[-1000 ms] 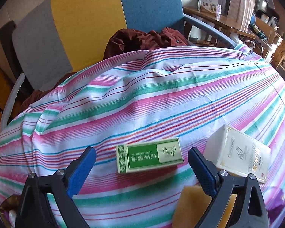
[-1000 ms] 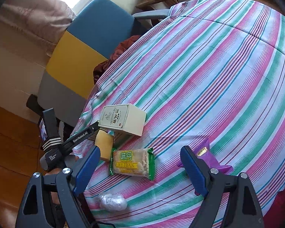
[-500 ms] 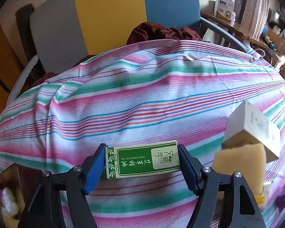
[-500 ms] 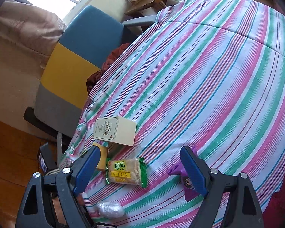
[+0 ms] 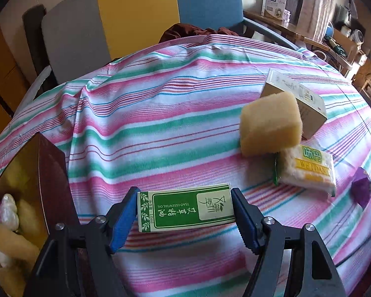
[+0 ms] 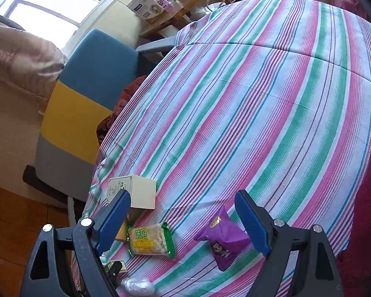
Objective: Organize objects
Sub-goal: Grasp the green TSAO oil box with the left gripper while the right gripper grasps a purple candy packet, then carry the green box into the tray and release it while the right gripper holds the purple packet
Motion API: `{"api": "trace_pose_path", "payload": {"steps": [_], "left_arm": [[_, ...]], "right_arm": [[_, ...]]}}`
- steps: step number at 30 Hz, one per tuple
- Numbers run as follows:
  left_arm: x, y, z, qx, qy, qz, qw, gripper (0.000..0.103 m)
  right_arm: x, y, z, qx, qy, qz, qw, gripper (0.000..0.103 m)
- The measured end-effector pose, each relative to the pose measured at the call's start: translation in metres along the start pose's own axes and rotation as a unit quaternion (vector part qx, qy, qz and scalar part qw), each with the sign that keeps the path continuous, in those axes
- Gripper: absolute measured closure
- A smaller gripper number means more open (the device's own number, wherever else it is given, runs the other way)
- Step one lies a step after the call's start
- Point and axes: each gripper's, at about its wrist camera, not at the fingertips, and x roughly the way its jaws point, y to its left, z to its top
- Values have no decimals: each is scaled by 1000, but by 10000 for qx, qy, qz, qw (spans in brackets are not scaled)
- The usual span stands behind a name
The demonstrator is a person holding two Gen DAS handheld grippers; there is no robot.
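My left gripper (image 5: 184,198) is shut on a green and white essential oil box (image 5: 185,209), pads pressing on its two short ends, just above the striped tablecloth (image 5: 160,113). To its right lie a yellow sponge (image 5: 269,123), a cream carton (image 5: 300,99), a Weidan snack pack (image 5: 306,168) and a purple packet (image 5: 362,188). My right gripper (image 6: 181,198) hangs open over the snack pack (image 6: 149,241) and the purple packet (image 6: 223,237), touching neither. The cream carton (image 6: 136,191) sits behind its left finger. The green box (image 6: 116,267) peeks out low on the left.
A dark box with a gold lining (image 5: 40,153) stands open at the lower left, holding wrapped items. A silver wrapped ball (image 6: 137,285) lies at the table's near edge. A grey, yellow and blue chair (image 5: 136,14) with a maroon cloth stands behind the table.
My left gripper closed on the green box and carried it left, bringing the gold-lined box into view. My right gripper shifted slightly and rolled; the purple packet now lies between its fingers.
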Motion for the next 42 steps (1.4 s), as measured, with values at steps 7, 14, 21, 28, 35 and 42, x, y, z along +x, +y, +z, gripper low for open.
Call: {"api": "trace_pose_path", "payload": {"steps": [7, 14, 21, 28, 35, 42], "left_arm": [[-14, -10, -26, 154, -117, -69, 9998, 30], [-7, -2, -23, -53, 6, -239, 9997, 29], [2, 2, -26, -91, 147, -207, 9996, 31], [0, 3, -26, -142, 109, -232, 9996, 31], [-26, 11, -32, -267, -243, -552, 9978, 31], [-56, 17, -41, -269, -505, -674, 9961, 31]], "right_arm": [[26, 6, -8, -358, 550, -701, 9954, 16], [51, 27, -30, -1326, 1107, -1306, 9763, 23], [67, 39, -46, -1925, 1303, -1830, 9552, 25], [68, 42, -48, -2184, 1100, -2153, 9454, 69], [74, 51, -58, -2498, 1197, -1918, 9416, 69], [78, 52, -62, -2639, 1219, -2028, 9351, 69]]}}
